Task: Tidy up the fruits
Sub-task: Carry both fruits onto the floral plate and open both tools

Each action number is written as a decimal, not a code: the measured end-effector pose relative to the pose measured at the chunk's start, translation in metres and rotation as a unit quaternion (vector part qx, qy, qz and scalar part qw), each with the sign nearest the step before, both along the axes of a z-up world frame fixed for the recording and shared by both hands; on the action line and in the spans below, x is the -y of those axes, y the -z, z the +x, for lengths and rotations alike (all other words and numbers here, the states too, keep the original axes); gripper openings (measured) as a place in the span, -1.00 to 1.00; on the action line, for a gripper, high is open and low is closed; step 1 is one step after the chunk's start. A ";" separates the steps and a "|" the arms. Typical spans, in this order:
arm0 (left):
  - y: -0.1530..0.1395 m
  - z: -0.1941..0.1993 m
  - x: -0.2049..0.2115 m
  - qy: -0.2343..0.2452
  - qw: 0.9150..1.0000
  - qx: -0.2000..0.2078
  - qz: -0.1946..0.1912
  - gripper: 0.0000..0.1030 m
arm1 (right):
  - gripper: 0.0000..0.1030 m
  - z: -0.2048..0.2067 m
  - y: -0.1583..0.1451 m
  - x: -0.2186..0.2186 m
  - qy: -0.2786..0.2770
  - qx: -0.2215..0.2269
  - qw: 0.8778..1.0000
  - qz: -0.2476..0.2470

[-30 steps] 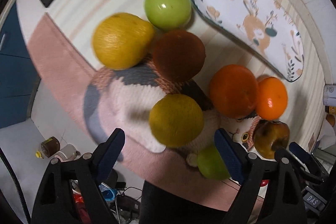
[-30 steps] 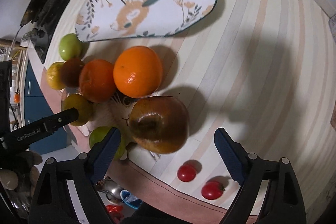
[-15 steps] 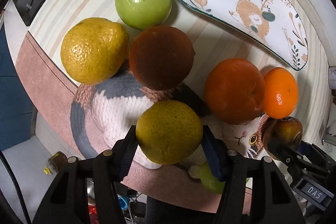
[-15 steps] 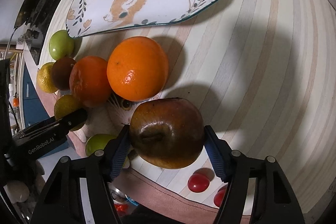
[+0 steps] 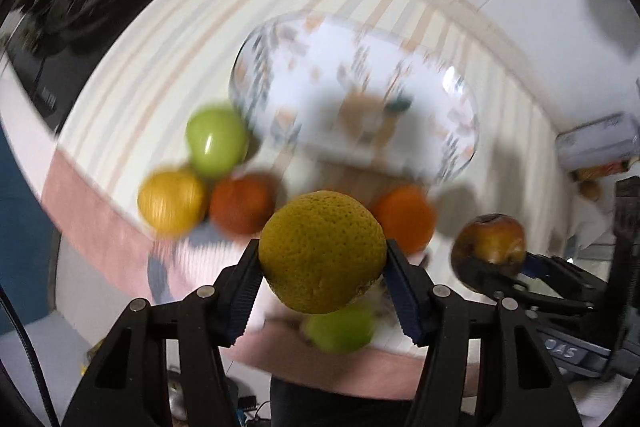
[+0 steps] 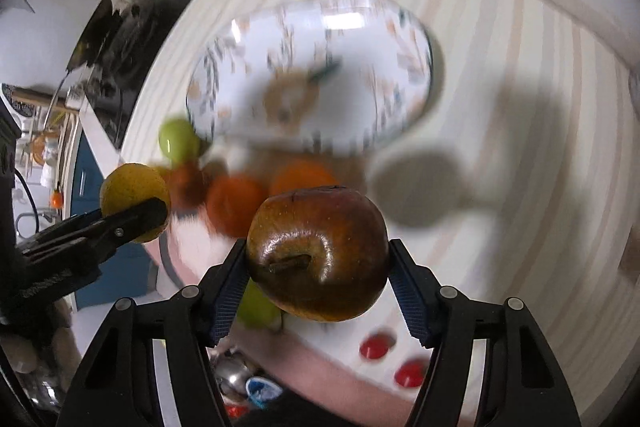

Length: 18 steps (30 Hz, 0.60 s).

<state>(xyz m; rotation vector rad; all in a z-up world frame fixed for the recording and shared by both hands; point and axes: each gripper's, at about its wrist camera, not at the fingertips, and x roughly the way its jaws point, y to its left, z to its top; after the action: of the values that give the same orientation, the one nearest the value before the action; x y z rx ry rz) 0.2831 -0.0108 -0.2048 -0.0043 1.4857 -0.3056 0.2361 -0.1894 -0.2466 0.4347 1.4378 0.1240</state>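
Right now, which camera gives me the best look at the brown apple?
The right wrist view: the brown apple fills the centre, sharp, stem showing, clamped in the right claw. The left wrist view shows the same apple only small near the right edge, partly hidden by that claw's fingers.

Left tool clamped on load, pointing down; right tool likewise.
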 end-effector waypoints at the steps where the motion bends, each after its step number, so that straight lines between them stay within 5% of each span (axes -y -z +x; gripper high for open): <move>1: -0.002 0.012 0.004 0.001 1.000 -0.001 -0.003 0.09 | 0.35 0.012 0.000 0.004 0.001 0.005 1.000 -0.007; 8: 0.042 0.134 0.022 0.009 0.999 -0.034 0.037 0.09 | 0.35 0.116 0.022 0.005 -0.015 -0.008 0.999 -0.046; 18: 0.092 0.186 0.027 0.007 0.993 -0.116 0.019 0.10 | 0.36 0.177 0.064 0.003 -0.033 -0.053 0.996 -0.060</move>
<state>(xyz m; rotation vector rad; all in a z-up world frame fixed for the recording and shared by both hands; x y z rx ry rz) 0.4689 -0.0379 -0.2968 0.0010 1.7217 -0.2961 0.4127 -0.1929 -0.3110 0.2989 1.5550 0.0676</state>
